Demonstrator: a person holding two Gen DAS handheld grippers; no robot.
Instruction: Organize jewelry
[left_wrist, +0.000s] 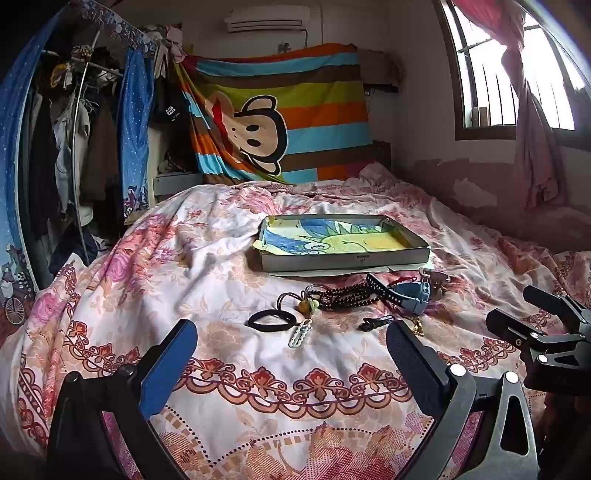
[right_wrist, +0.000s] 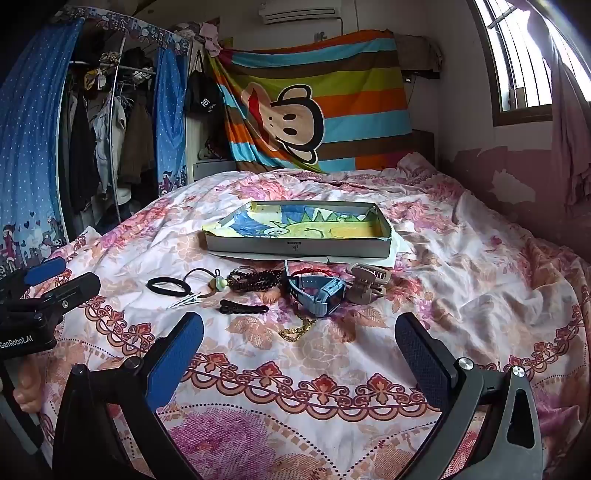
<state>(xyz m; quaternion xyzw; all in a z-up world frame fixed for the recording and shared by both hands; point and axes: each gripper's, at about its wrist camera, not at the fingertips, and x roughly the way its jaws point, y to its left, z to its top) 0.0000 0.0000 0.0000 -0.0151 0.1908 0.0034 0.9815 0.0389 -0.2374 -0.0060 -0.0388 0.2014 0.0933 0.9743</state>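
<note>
A: Right wrist view: right hand-held gripper (right_wrist: 299, 352) released, jaws wide, empty, hovering over the bed (right_wrist: 461, 280) short of the jewelry. Box (right_wrist: 295, 247) sits beyond, nothing in it but a drawing.

B: Left hand-held gripper (left_wrist: 291, 350) too, spread and empty. Everything lies just in front of the box: hair tie (right_wrist: 168, 286), beads (right_wrist: 255, 280), watch (right_wrist: 321, 293), claw clip (right_wrist: 369, 282).

A: Gold chain (right_wrist: 297, 329) is nearest the right one, on the side of the watch away from the box. I'd take that first.

B: Come down steep, pinch the bunched part. Soft quilt, so the pads may snag cloth.

A: Then lift clear and lower it inside the box.
</note>
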